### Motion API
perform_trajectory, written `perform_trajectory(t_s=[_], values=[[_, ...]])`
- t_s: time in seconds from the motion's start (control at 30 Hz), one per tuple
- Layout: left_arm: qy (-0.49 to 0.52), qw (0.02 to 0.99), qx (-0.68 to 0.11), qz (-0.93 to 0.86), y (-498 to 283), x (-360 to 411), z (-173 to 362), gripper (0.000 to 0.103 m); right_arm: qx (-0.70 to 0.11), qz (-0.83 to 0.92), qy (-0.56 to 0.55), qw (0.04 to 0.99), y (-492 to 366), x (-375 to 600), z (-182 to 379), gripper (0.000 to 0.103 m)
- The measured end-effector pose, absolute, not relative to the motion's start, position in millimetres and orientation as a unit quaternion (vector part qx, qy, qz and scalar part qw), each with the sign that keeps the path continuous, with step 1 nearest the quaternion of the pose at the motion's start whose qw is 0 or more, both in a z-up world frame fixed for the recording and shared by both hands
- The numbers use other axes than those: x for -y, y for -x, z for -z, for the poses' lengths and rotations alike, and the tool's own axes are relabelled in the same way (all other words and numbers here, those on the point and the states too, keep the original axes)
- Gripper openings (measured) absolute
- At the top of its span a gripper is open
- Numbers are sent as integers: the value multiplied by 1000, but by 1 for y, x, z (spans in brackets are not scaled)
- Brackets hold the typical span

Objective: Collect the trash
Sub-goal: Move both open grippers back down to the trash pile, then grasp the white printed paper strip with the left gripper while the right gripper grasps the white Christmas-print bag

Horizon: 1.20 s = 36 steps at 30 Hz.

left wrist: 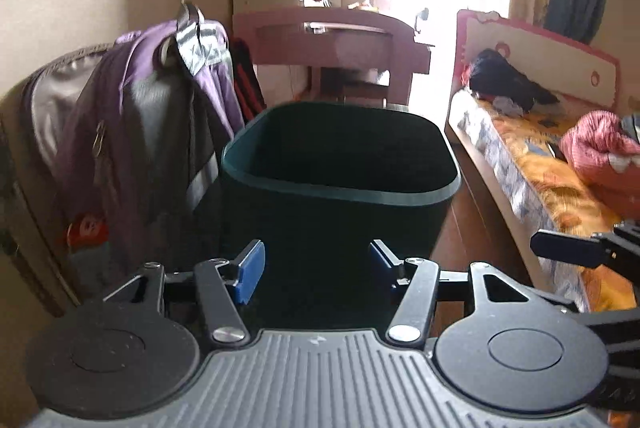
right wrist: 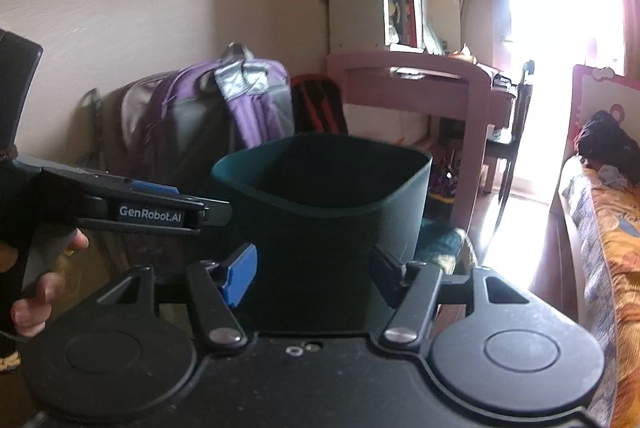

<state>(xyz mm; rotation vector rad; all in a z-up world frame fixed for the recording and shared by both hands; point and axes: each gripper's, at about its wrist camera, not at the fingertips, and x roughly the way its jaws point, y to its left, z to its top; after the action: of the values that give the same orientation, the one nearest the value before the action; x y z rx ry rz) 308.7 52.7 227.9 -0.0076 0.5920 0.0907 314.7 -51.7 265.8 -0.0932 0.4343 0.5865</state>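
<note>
Both tongs, left (left wrist: 316,270) and right (right wrist: 314,274), gape empty before the bin (left wrist: 340,164) (hand (right wrist: 36,292) only in right view).

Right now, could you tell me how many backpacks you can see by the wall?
2: a purple-and-grey backpack left of the dark green bin, and a red-and-black one behind it, beside the pink desk. Others may be hidden.

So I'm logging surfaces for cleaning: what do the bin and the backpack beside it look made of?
The bin looks like moulded plastic, dark green and smooth, with a rolled rim that catches a dull sheen. The backpack seems woven synthetic fabric, purple and grey, matte, with creases, stitched seams and a shinier silver strap.
</note>
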Motion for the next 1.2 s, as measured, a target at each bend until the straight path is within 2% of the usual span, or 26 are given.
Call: perform_trajectory(t_s=[0.37,0.67,0.7,0.77,0.87,1.1,1.2], values=[[11,941,-337,-33,-236,-60,-149,57,-277,-318,21,906,-266,69,-194,63],[23,919,-392,-40,-208,-73,-51,57,-347,-321,13,881,-250,67,-111,63],[30,915,-401,-40,-207,-76,-39,58,-358,-323,13,876,-249,66,-98,63],[45,905,-421,-45,-204,-83,-12,71,-385,-320,13,865,-249,62,-69,63],[53,893,-441,-64,-203,-91,26,78,-424,-300,14,855,-252,58,-22,63],[71,867,-487,-83,-212,-103,104,81,-542,-233,-39,807,-275,57,83,63],[40,861,-504,-62,-216,-92,134,81,-576,-199,-49,791,-287,53,119,63]])
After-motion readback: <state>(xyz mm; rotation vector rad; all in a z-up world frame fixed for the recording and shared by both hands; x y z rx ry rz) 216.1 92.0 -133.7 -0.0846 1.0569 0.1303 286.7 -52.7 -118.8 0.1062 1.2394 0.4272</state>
